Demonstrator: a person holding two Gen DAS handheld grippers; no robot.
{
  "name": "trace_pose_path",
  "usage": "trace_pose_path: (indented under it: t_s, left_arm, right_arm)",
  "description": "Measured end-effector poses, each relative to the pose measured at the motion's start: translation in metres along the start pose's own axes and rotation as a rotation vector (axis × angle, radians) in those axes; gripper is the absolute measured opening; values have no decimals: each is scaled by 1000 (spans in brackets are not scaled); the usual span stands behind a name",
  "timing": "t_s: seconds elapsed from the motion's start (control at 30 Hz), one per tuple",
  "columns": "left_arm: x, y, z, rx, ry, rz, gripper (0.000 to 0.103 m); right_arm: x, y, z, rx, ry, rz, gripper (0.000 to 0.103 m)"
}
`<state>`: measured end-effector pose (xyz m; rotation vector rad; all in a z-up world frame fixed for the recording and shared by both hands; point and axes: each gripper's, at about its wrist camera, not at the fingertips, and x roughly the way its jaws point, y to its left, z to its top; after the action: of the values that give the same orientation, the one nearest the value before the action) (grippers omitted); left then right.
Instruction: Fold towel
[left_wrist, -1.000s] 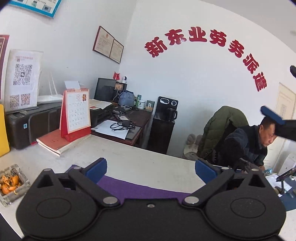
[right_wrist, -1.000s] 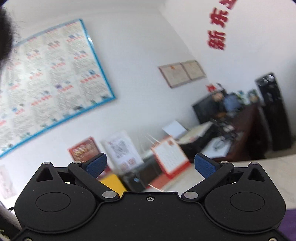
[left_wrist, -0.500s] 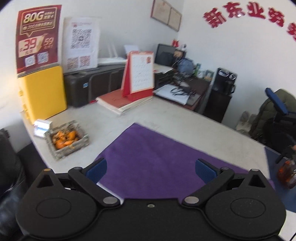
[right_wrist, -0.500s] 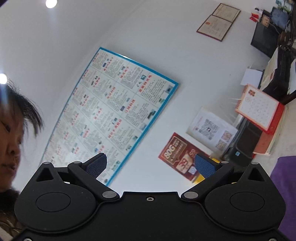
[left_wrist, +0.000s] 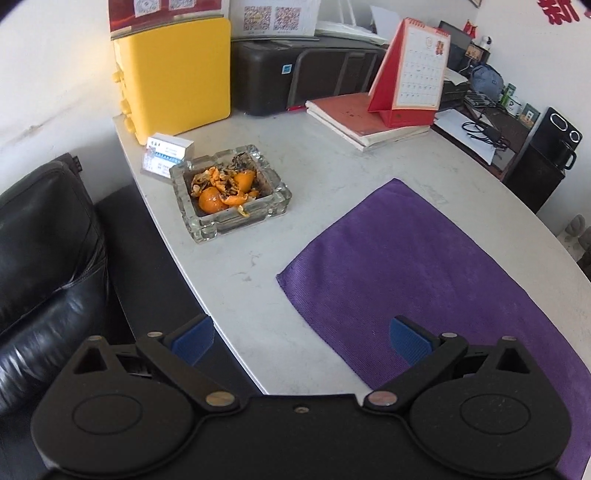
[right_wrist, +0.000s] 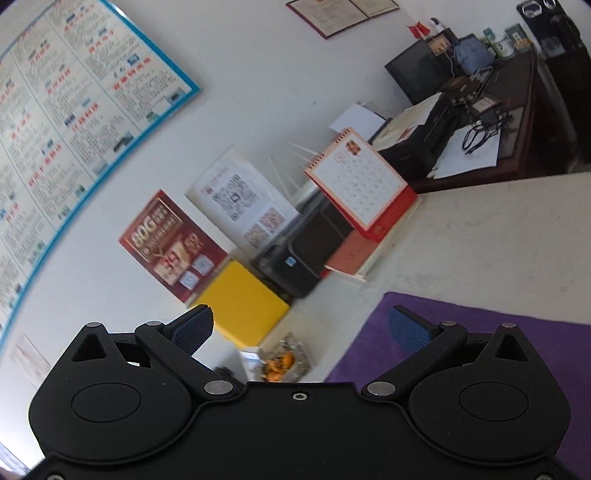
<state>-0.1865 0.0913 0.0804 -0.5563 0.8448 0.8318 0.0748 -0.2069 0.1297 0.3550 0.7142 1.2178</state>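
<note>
Left view tilted down | towel (left_wrist: 436, 258) flat | right view: wall poster (right_wrist: 74, 122)

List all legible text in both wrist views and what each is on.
"80G": dark red promotional poster on the wall.
Large red wall characters: cut off at the frame edge, unreadable.
Red desk calendar: grid numbers too small.
White QR-code sheet: codes only, print blurred.
Blue-bordered wall chart: too small.
Small white card box: blurred.
Purple towel: no text.

my left tool (left_wrist: 301, 341) covers the towel's (left_wrist: 436, 266) near edge; its right side runs off frame, and the ashtray (right_wrist: 284, 360) is blurred.
</note>
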Motion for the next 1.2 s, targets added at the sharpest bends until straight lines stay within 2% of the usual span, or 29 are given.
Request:
trace_pose_path:
  t_s: [0.17, 0.23, 0.37, 0.53, 0.57, 0.63, 0.77, 0.9, 1.0, 1.13, 1.2]
  left_arm:
    - [28, 4, 10, -12, 65, -12, 102]
    - [36, 4, 11, 0, 82, -22, 102]
    - [50, 6, 13, 30, 100, -36, 102]
    - [65, 14, 8, 106, 61, -80, 102]
    - [69, 14, 8, 122, 56, -83, 102]
    - [76, 16, 8, 151, 46, -93, 102]
    - [90, 20, 13, 166, 44, -135, 101]
    - [106, 26, 22, 142, 58, -179, 98]
    - [112, 34, 29, 111, 54, -184, 93]
    - [116, 40, 33, 107, 41, -196, 80]
    - [120, 38, 34, 121, 50, -199, 68]
  right_arm:
    - [23, 23, 6, -108, 92, -234, 103]
    - [34, 28, 8, -121, 117, -265, 103]
    - [59, 45, 11, -201, 130, -279, 103]
    - [103, 77, 10, -469, 95, -237, 103]
    - [114, 80, 9, -522, 108, -238, 103]
    - [153, 87, 10, -640, 186, -295, 103]
    - [211, 85, -2, -753, 294, -292, 103]
    - [257, 79, -8, -828, 382, -277, 103]
    - [282, 74, -8, -835, 430, -275, 103]
    - [303, 70, -3, -798, 464, -238, 103]
    - [313, 58, 0, -778, 477, -222, 103]
